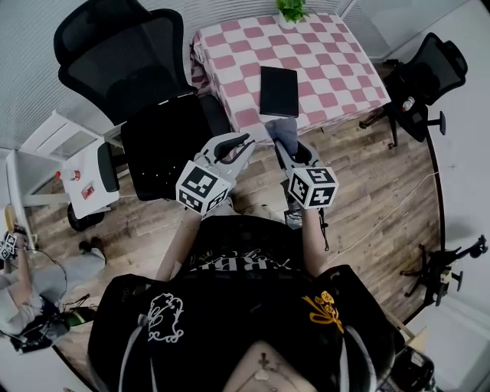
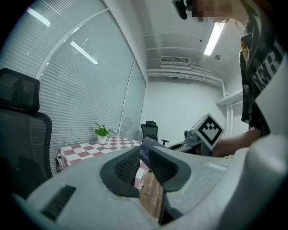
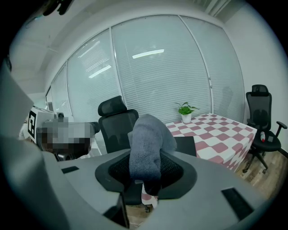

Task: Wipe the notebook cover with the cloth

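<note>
A black notebook (image 1: 278, 90) lies closed on the near half of the pink-and-white checked table (image 1: 337, 69). My right gripper (image 1: 297, 149) hovers just off the table's near edge, shut on a grey cloth (image 1: 285, 132) that sticks up from its jaws. In the right gripper view the cloth (image 3: 148, 139) fills the jaws and partly hides the notebook (image 3: 185, 144) behind it. To the left of the right one, my left gripper (image 1: 246, 143) sits over the floor. Its tips meet and hold nothing, and a thin gap shows lower between its pads (image 2: 128, 168).
A black office chair (image 1: 145, 84) stands close against the table's left side. A second chair (image 1: 429, 73) stands to the right. A potted plant (image 1: 291, 8) sits at the table's far edge. A white side unit (image 1: 69, 164) stands at the left and a tripod (image 1: 440, 268) at the right.
</note>
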`<state>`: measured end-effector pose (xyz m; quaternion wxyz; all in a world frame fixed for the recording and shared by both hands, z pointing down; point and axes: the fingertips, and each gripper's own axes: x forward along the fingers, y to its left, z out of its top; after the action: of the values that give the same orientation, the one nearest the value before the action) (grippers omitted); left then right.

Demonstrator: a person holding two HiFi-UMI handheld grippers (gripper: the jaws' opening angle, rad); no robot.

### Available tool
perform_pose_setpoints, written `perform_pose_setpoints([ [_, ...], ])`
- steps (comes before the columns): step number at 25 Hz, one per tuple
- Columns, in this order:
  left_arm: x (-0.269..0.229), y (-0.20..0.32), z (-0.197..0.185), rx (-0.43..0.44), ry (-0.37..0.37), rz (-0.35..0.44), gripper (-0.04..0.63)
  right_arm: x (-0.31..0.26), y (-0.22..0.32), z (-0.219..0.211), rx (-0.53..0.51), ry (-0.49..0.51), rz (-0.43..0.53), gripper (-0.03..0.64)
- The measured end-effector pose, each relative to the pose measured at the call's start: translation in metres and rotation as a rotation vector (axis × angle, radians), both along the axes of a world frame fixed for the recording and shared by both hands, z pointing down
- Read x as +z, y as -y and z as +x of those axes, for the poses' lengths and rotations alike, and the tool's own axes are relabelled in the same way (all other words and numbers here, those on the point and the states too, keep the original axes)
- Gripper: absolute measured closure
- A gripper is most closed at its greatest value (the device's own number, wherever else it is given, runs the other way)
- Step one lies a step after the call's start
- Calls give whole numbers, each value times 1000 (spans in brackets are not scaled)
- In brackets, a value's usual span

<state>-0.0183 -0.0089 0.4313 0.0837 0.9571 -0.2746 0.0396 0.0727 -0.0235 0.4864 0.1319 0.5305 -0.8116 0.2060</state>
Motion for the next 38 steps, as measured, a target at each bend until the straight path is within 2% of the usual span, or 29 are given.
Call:
perform_pose_setpoints([
  [8,6,5,-15,15,-9,-25,523,3,-6,-4,43,-15,-15,495],
  [15,16,11,-9,32,-17,-50,523,8,10,8,60,-32,-24,495],
  [20,20,38,-3,3,-13,-59,523,11,46,20,32,-57,-25,495],
  [29,18,109,34,-53,-10,-62,523,32,138,55,-49,-94,-72,495],
  [38,28,160,66,-93,51,-64,523,70,225,75,-177,-166,-141,495],
])
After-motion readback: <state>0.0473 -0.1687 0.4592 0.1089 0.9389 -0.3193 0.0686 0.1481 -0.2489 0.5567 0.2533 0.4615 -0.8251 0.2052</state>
